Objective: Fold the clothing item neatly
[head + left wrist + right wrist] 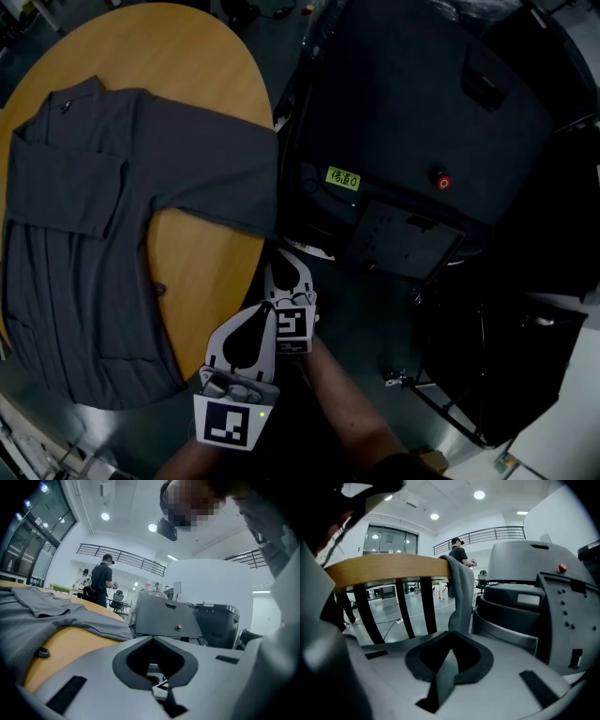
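Observation:
A dark grey long-sleeved garment (84,234) lies spread on the round wooden table (187,56). One sleeve (225,183) reaches right and droops over the table's edge. Both grippers hang off the table's near right edge, clear of the cloth. My left gripper (268,309) is shut and empty; in its own view the garment (47,616) and table top (65,644) lie ahead on the left. My right gripper (281,255) sits just beyond it, lower than the table top, shut with nothing held. Its view looks up at the table rim (384,569) and the hanging sleeve (461,592).
A large black machine (422,122) with a red button (443,182) stands close to the right of the table. Dark table legs (365,616) stand to the left in the right gripper view. A person (102,581) stands far behind. A small dark ring (43,652) lies on the wood.

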The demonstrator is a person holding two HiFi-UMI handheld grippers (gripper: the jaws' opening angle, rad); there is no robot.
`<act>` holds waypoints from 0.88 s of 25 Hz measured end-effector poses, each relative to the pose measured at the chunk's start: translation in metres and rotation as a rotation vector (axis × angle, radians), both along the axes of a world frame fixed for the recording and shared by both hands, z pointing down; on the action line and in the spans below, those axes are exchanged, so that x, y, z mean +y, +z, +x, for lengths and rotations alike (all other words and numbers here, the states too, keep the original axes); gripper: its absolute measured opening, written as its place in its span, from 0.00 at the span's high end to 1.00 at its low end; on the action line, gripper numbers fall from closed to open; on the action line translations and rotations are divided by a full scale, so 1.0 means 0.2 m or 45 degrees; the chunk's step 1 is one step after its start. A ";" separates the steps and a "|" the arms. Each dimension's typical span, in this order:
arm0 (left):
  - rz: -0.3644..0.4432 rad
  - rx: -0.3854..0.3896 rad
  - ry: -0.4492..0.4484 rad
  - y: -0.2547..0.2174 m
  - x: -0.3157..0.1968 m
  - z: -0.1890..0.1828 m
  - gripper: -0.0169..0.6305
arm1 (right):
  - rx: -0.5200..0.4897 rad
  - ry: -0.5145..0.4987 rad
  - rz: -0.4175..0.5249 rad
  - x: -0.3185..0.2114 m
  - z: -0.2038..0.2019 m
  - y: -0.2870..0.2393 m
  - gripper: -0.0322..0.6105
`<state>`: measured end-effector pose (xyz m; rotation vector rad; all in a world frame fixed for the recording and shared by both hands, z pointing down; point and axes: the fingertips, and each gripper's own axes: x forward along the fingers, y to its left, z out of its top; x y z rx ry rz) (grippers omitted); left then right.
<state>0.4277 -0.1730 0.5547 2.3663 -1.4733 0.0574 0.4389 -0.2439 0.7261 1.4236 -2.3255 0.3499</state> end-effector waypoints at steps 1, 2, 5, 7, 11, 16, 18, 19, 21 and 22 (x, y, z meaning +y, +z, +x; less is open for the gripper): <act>0.001 -0.006 -0.007 0.00 0.00 -0.01 0.96 | 0.010 0.004 0.005 0.00 0.01 -0.01 0.93; 0.001 -0.010 -0.015 -0.01 0.00 -0.03 0.96 | 0.018 0.007 0.010 0.00 0.02 -0.03 0.93; 0.006 -0.025 -0.039 -0.02 0.00 -0.07 0.96 | 0.014 0.026 0.035 0.02 0.06 -0.12 0.94; 0.024 -0.040 -0.053 -0.05 0.00 -0.10 0.96 | -0.017 0.047 0.058 0.04 0.10 -0.20 0.94; 0.062 -0.054 -0.081 -0.15 0.01 -0.14 0.96 | -0.035 0.081 0.105 0.08 0.18 -0.40 0.94; 0.125 -0.085 -0.090 -0.32 0.06 -0.14 0.96 | -0.025 0.085 0.166 0.11 0.26 -0.63 0.94; 0.140 -0.090 -0.097 -0.38 0.09 -0.14 0.96 | -0.026 0.080 0.182 0.11 0.27 -0.71 0.94; 0.139 -0.097 -0.105 -0.41 0.10 -0.15 0.96 | -0.026 0.076 0.188 0.11 0.27 -0.75 0.94; 0.141 -0.119 -0.131 -0.44 0.13 -0.17 0.96 | -0.023 0.064 0.200 0.12 0.27 -0.82 0.94; 0.142 -0.136 -0.147 -0.44 0.14 -0.19 0.96 | -0.024 0.057 0.208 0.12 0.27 -0.85 0.94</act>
